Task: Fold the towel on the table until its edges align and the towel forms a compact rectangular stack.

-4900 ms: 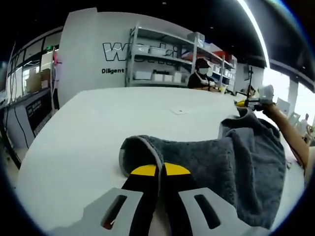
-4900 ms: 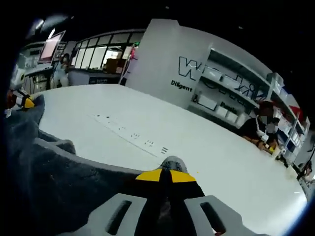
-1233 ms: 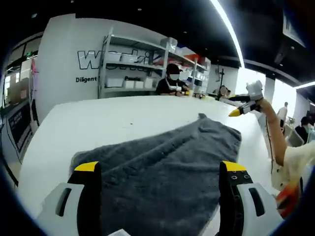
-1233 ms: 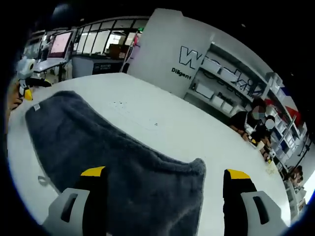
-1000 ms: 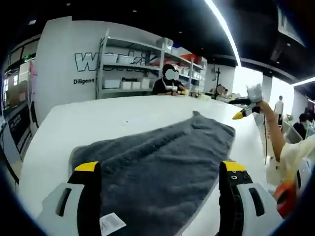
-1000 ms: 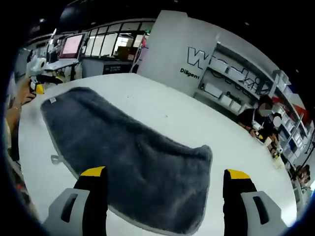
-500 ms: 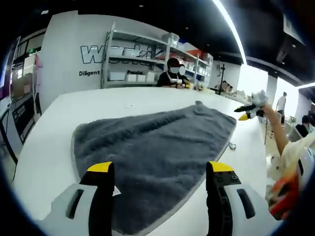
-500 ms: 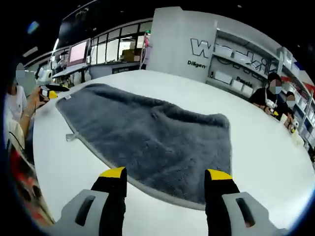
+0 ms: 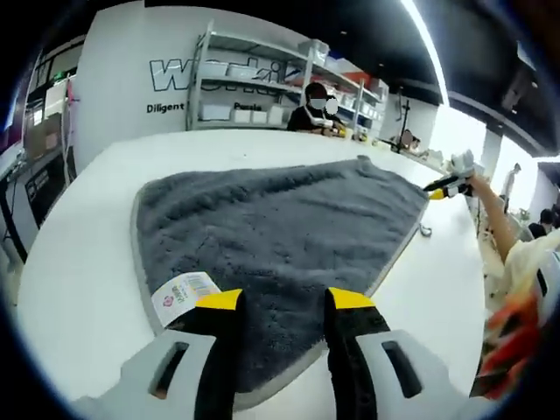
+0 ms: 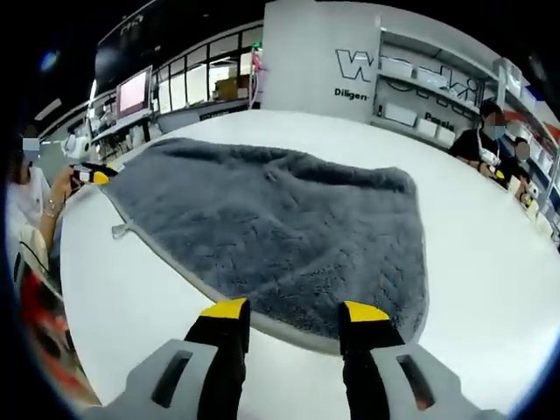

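**Towel lying flat, both hand-held grippers parted at its near edge**

A grey towel [image 9: 280, 219] is lying spread out on the white tabletop [image 9: 79, 262], not yet folded. In the left gripper view its long axis is running from the near left corner away toward the far right, where the far corner is lying close to the other hand-held gripper [image 9: 442, 185], held in a person's hand at the right. A white label [image 9: 182, 293] with small print is sitting at the towel's near corner, just beside the left jaw's yellow tip.

The left hand-held gripper [image 9: 282, 302] is standing over the towel's near hem with its jaws parted and a strip of towel showing between them; they are not gripping anything.

In the right gripper view the towel [image 10: 280, 223] is stretching from the right of the view toward the far left, and a small hanging loop [image 10: 120, 231] is sticking out from its left hem. The right hand-held gripper [image 10: 287, 308] is also standing with its jaws apart, the tips at the towel's near hem, holding nothing. The left hand-held gripper [image 10: 87, 175] is showing by the towel's far-left corner.

Shelves [image 9: 254, 92] are standing beyond the tabletop.
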